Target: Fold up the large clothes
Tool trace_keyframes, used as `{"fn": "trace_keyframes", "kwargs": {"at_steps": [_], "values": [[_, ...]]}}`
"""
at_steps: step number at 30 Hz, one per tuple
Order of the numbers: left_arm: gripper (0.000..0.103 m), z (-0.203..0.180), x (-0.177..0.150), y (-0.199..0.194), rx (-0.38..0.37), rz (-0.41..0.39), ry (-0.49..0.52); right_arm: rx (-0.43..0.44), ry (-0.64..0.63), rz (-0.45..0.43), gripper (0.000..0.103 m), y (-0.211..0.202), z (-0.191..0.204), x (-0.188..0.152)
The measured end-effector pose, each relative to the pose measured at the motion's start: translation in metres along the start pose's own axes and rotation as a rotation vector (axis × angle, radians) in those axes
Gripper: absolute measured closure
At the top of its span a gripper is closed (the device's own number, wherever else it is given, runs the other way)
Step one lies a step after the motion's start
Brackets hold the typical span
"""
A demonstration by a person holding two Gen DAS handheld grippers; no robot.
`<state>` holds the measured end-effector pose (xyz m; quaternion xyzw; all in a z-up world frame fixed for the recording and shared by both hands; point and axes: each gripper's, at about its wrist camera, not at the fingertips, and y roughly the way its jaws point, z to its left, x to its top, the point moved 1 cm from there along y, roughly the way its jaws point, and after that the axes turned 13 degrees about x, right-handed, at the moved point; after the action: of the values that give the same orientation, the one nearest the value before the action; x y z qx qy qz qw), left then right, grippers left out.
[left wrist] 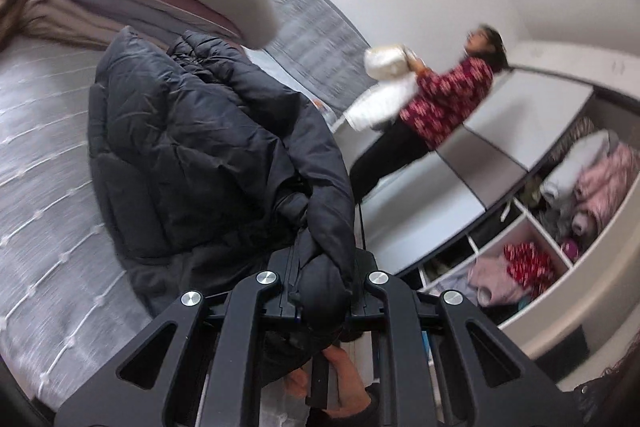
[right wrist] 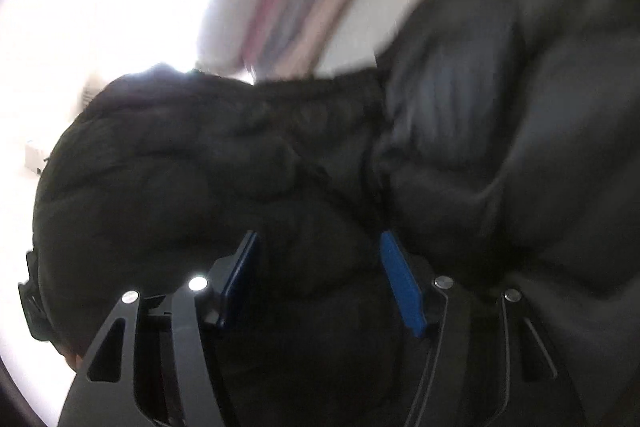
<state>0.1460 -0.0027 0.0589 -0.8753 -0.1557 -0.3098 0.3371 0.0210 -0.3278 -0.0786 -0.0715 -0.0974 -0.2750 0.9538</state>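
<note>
Pinched tight in the left gripper (left wrist: 320, 267), a fold of the puffy black padded jacket (left wrist: 208, 131) trails away onto the grey bed (left wrist: 44, 155), while the right gripper (right wrist: 320, 279) sits spread around its bulk.

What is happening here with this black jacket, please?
A person with two hand-held grippers is folding a black puffer jacket on a grey bed. The left gripper is shut on a fold of it. The right gripper stands open with jacket fabric between its blue pads. Another person stands behind, carrying white bedding.
</note>
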Motion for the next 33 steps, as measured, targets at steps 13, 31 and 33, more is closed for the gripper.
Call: {"fn": "trace_keyframes", "kwargs": {"at_steps": [13, 31, 33], "values": [[0.091, -0.090, -0.027, 0.152, -0.105, 0.264, 0.176, -0.004, 0.046, -0.210, 0.029, -0.162, -0.019, 0.025], [0.090, -0.121, -0.122, 0.293, -0.022, 0.500, 0.299, 0.035, 0.021, -0.347, 0.021, -0.271, -0.016, 0.040], [0.090, -0.126, -0.127, 0.297, 0.013, 0.500, 0.330, 0.047, -0.005, -0.314, 0.020, -0.261, -0.004, 0.054]]}}
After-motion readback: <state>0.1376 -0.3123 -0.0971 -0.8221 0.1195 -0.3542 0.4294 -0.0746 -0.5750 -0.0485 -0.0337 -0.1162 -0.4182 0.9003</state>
